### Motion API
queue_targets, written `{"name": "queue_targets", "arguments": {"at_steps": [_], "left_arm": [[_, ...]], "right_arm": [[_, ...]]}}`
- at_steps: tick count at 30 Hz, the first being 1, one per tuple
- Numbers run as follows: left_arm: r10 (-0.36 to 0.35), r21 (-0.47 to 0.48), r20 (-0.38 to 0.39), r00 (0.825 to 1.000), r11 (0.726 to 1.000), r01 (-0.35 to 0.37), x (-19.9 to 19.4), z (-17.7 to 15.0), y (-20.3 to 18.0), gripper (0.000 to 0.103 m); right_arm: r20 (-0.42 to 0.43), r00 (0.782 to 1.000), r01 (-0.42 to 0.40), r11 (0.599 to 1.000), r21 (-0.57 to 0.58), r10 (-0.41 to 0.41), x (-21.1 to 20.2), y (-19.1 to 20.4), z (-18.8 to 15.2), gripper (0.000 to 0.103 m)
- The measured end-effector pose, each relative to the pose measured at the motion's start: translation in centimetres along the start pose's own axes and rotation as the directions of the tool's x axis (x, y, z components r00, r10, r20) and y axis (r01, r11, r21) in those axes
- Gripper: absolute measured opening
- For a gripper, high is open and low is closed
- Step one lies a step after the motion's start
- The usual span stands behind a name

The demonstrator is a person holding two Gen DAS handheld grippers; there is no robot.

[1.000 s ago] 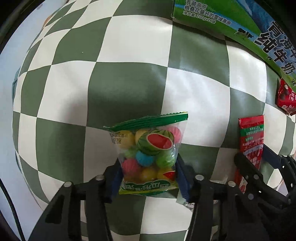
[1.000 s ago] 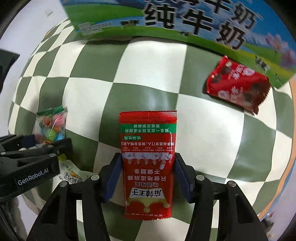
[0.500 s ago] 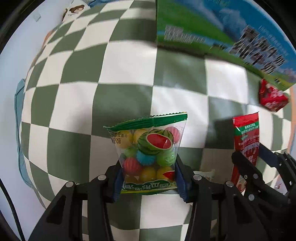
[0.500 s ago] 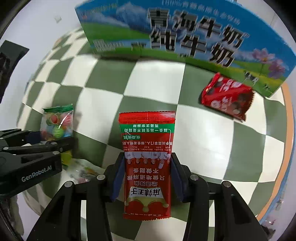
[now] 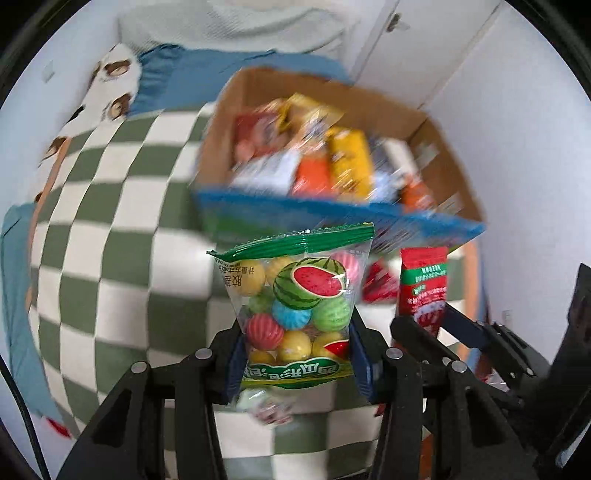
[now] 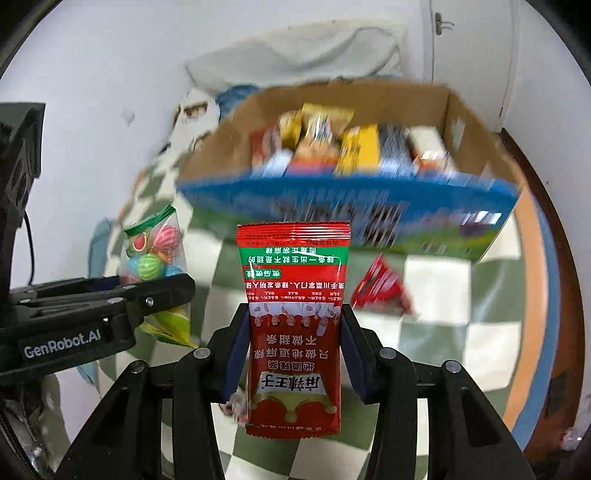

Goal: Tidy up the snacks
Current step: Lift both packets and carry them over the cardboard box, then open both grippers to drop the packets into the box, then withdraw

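My left gripper is shut on a clear bag of watermelon-print gum balls with a green top seal, held in the air. My right gripper is shut on a tall red snack packet. Both hang above the green-and-white checkered cloth, short of an open cardboard box with a blue printed front, which holds several snack packs. In the left wrist view the red packet shows at right; in the right wrist view the gum bag and left gripper show at left.
A small red packet lies on the cloth in front of the box. A pale wrapper lies under the left gripper. Behind the box are a blue cloth, a pale pillow and white cabinet doors.
Both grippers have lifted their packets up off the cloth and tilted up, so the box's open top and its contents have come into view. The grips stay the same.
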State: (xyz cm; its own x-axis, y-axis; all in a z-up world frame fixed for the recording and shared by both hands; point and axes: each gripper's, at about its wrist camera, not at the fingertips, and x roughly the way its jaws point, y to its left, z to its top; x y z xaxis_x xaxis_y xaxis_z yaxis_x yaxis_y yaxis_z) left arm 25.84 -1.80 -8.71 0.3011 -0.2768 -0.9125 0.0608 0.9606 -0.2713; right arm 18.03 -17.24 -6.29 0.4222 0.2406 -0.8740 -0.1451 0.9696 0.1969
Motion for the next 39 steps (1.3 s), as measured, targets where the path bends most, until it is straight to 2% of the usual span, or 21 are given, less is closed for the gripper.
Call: {"name": "queue_targets", "arguments": {"at_steps": [3,8,12,17,20,22,23,24,25,26,28,31,39], "left_arm": [[-0.03,0.023,0.018,0.999,0.999,0.03,-0.4,3.4,-2.1,0.045],[-0.036,0.094,0.018,0.999,0.995,0.034,0.8,8.9,-5.1,0.045],[-0.054,0.094,-0.047,0.997,0.994,0.058,3.7,13.3,-6.5,0.045],[-0.08,0.036,-0.175,0.981,0.995,0.088,9.0,16.6,-6.7,0.045],[-0.064,0.022,-0.242,0.968,0.997,0.072,11.9,17.1,-6.7,0.046],[-0.033,0.024,-0.256,0.966,0.999,0.041,13.1,17.1,-6.6,0.05],[-0.019,0.033,-0.255,0.967,0.999,0.028,13.5,17.1,-6.7,0.055],[-0.014,0.038,-0.255,0.967,0.999,0.025,13.8,17.0,-6.7,0.069],[0.0,0.037,-0.251,0.968,0.999,0.01,14.0,17.0,-6.5,0.077],[0.003,0.034,-0.248,0.969,0.999,0.006,14.1,17.0,-6.3,0.082],[0.002,0.018,-0.252,0.968,1.0,0.003,14.3,16.9,-5.7,0.093],[0.007,-0.001,-0.241,0.971,1.0,-0.007,14.3,16.9,-5.0,0.093],[0.103,0.026,-0.182,0.978,0.995,-0.1,13.1,16.9,-3.4,0.093]], "right_arm": [[0.063,0.998,-0.005,1.0,0.026,0.003,-2.6,-1.8,3.0,0.049],[0.122,0.992,0.034,0.998,0.044,-0.039,-4.1,-4.7,9.2,0.049],[0.117,0.989,0.078,0.995,0.065,-0.086,-3.5,-7.7,13.6,0.049],[0.037,0.991,0.125,0.99,0.065,-0.128,-0.1,-10.8,17.4,0.049],[-0.032,0.994,0.109,0.986,0.124,-0.106,2.6,-12.9,18.4,0.053],[-0.089,0.99,0.12,0.982,0.144,-0.108,4.6,-13.8,18.5,0.061],[-0.115,0.987,0.13,0.98,0.149,-0.114,5.4,-14.1,18.5,0.073],[-0.135,0.984,0.139,0.979,0.15,-0.119,6.1,-14.4,18.4,0.085],[-0.139,0.983,0.139,0.979,0.151,-0.118,6.5,-14.6,18.1,0.09],[-0.144,0.98,0.155,0.977,0.148,-0.134,6.7,-14.6,17.9,0.094],[-0.152,0.979,0.158,0.975,0.153,-0.135,6.9,-14.7,17.7,0.095],[-0.165,0.973,0.185,0.976,0.118,-0.165,7.6,-14.4,17.6,0.097],[-0.171,0.957,0.245,0.968,0.053,-0.233,8.0,-12.7,17.4,0.097]]}}
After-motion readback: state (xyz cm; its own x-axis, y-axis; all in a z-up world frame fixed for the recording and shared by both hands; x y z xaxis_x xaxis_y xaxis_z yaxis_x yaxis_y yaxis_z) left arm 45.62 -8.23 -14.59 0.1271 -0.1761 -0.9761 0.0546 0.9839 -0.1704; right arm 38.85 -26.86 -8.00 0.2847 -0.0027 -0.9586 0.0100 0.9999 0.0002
